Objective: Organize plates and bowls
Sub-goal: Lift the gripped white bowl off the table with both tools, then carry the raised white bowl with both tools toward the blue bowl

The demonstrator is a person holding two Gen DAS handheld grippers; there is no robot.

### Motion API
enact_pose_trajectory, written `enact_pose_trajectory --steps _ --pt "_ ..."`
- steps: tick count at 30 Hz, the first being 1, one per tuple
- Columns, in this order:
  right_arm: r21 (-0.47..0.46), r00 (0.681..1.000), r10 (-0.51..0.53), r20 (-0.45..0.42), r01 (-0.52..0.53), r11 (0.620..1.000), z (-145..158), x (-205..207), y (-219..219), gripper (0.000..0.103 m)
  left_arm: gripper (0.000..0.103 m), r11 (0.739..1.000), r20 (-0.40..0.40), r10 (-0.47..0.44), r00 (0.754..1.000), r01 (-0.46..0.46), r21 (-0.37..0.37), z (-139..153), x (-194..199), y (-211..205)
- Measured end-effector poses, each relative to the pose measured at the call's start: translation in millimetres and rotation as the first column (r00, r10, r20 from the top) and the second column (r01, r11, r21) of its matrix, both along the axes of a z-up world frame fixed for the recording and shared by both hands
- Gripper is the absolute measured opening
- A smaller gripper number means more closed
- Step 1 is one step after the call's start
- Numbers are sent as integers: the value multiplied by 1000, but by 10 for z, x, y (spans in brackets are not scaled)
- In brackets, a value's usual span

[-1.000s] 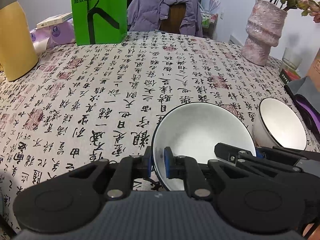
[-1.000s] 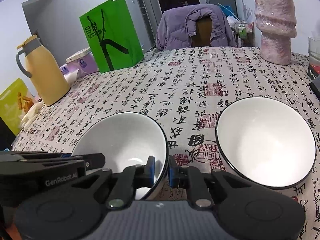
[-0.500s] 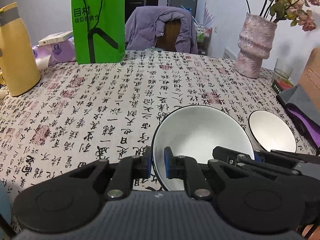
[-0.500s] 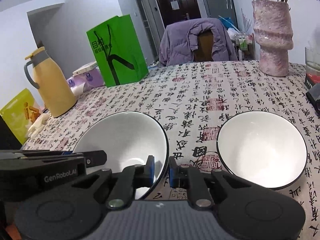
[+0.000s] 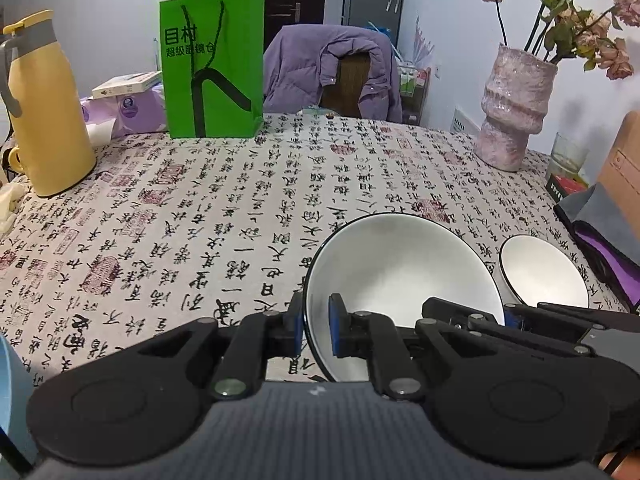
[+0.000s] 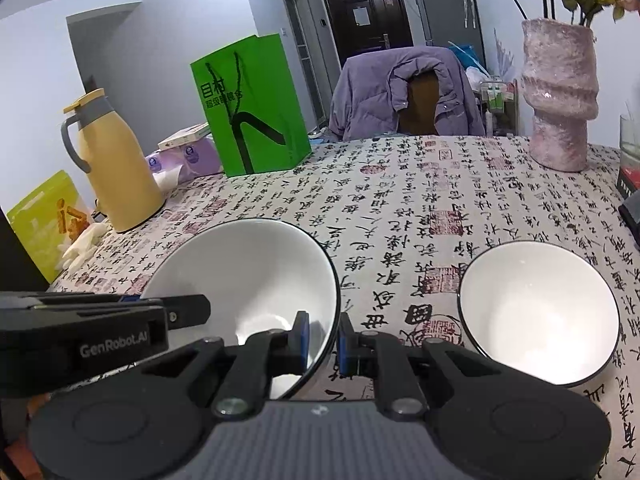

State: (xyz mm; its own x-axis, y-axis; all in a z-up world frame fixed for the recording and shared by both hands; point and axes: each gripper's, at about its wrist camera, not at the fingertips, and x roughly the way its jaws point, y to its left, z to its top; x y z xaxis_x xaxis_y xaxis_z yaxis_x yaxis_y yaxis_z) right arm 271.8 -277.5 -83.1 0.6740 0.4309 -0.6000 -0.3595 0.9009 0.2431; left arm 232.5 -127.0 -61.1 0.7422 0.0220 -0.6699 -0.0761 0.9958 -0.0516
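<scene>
- Since a second ago, both views have tipped upward: more of the far wall, door and flowers shows, and the second bowl [image 6: 538,314] looks smaller and sits lower in each picture; the held bowl [image 5: 400,280] keeps its place between both grippers' fingers.
- The table [image 5: 200,208], under a cloth printed with black calligraphy and red seals, fills the middle of both views.
- A chair with a purple jacket [image 6: 408,96] draped over it stands past the table's far edge, at about 12 o'clock.
- A green paper bag [image 5: 212,68] stands upright at the far edge, about 11 o'clock in the left view.
- A pink ribbed vase [image 5: 514,112] with dried flowers stands at 1 to 2 o'clock.
- A yellow thermos jug [image 5: 44,112] stands at 10 o'clock, with purple tissue packs [image 5: 128,110] between it and the bag.
- The held bowl, white with a dark rim, is gripped on two sides; whether its base touches the cloth is hidden.
- The second bowl, alike, rests on the cloth at 3 o'clock of the held one, near but apart.
- The left gripper [image 5: 315,326] has its blue pads clamped on the bowl's near-left rim, one inside, one outside.
- The right gripper [image 6: 323,338] pinches the same bowl's near-right rim likewise.
</scene>
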Motion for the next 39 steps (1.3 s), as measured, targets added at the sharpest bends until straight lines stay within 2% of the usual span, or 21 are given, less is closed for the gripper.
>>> enact_pose_trajectory --steps 14,39 --pt "-5 1000 4 21 -4 1000 230 -249 213 14 12 999 31 23 999 -22 -25 179 -283 212" --pt "-2 999 13 53 -13 1000 460 -690 559 14 12 997 89 49 995 -44 -58 381 -767 560"
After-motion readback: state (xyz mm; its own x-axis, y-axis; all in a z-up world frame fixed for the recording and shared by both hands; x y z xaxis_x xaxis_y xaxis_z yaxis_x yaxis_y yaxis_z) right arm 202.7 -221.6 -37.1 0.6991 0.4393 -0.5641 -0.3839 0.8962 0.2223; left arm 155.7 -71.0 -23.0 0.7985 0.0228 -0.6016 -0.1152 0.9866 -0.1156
